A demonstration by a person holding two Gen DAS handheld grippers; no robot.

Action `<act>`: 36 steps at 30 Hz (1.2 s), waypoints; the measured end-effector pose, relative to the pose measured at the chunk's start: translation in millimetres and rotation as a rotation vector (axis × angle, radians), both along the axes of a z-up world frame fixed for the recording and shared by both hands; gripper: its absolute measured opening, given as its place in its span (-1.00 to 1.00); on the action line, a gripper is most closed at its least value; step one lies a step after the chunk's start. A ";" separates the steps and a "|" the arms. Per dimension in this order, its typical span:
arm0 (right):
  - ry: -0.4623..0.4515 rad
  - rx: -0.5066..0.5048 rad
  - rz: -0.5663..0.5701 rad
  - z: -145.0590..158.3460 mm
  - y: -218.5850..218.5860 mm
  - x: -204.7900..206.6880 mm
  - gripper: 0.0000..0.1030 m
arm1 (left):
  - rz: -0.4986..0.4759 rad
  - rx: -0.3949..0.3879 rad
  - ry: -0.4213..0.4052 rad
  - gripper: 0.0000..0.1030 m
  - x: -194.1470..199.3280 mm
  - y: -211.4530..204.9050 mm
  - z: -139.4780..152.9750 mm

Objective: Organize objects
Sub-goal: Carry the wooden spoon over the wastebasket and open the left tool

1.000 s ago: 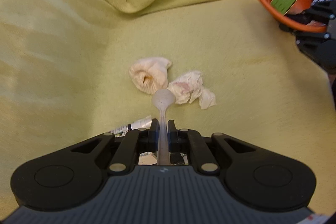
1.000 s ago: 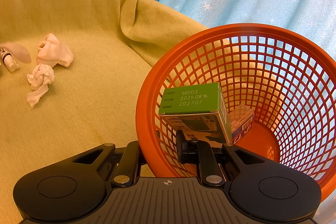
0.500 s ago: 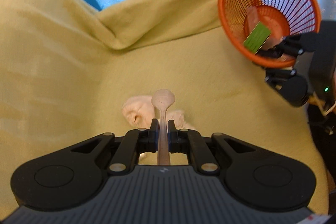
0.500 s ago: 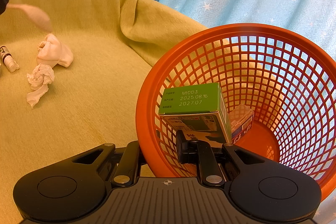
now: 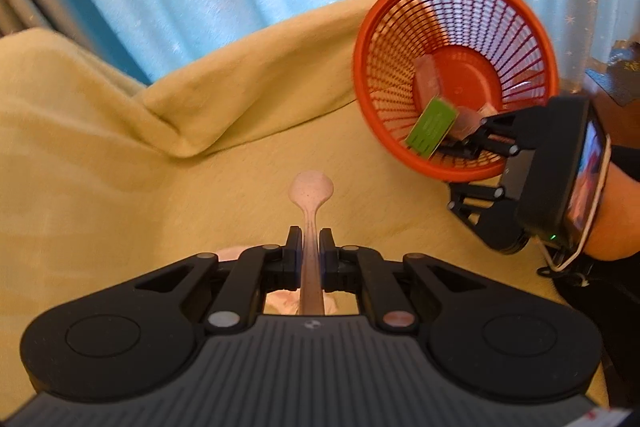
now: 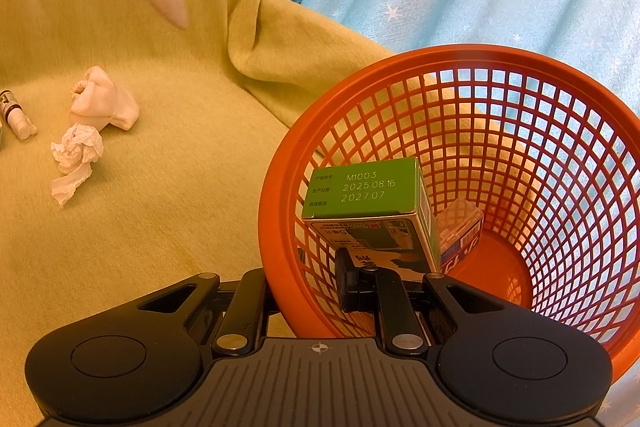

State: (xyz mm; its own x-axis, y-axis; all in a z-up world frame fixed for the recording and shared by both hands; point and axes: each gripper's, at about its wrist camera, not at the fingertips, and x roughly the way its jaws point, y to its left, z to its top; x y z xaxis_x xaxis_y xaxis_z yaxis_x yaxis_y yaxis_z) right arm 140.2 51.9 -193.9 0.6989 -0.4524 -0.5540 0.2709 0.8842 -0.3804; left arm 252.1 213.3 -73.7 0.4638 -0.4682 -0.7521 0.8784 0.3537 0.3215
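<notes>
Left gripper [image 5: 310, 241] clamps a pale spoon [image 5: 311, 193] (bowl forward); right gripper [image 6: 320, 281] pinches the orange basket [image 6: 276, 227] rim.

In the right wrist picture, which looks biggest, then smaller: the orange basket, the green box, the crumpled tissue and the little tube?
1. orange basket
2. green box
3. crumpled tissue
4. little tube, partly cut off at the edge

The basket and box sit nearest the camera, so they look extra big.
</notes>
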 end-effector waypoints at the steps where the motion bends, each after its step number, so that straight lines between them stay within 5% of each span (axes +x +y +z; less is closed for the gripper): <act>1: 0.000 0.000 0.000 0.0 0.2 -0.2 -0.77 | -0.014 -0.002 0.000 -0.90 -1.6 -3.2 1.6; 21: -0.003 0.002 0.001 0.2 0.6 0.7 -0.77 | -0.338 -0.139 0.061 -1.00 -41.3 -144.1 25.0; 26: -0.007 0.008 0.002 0.8 0.2 0.9 -0.77 | -0.288 -0.163 0.051 -1.00 -26.8 -136.0 31.9; 36: -0.007 0.011 0.000 1.4 -0.9 0.3 -0.76 | -0.174 -0.066 0.080 -0.90 -4.7 -82.7 4.6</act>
State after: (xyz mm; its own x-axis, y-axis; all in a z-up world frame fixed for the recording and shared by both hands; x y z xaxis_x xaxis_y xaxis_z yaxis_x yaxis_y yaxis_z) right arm 140.5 51.0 -192.6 0.7032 -0.4461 -0.5536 0.2733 0.8884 -0.3688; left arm 247.4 130.5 -69.1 0.3116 -0.5859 -0.7481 0.9499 0.2120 0.2296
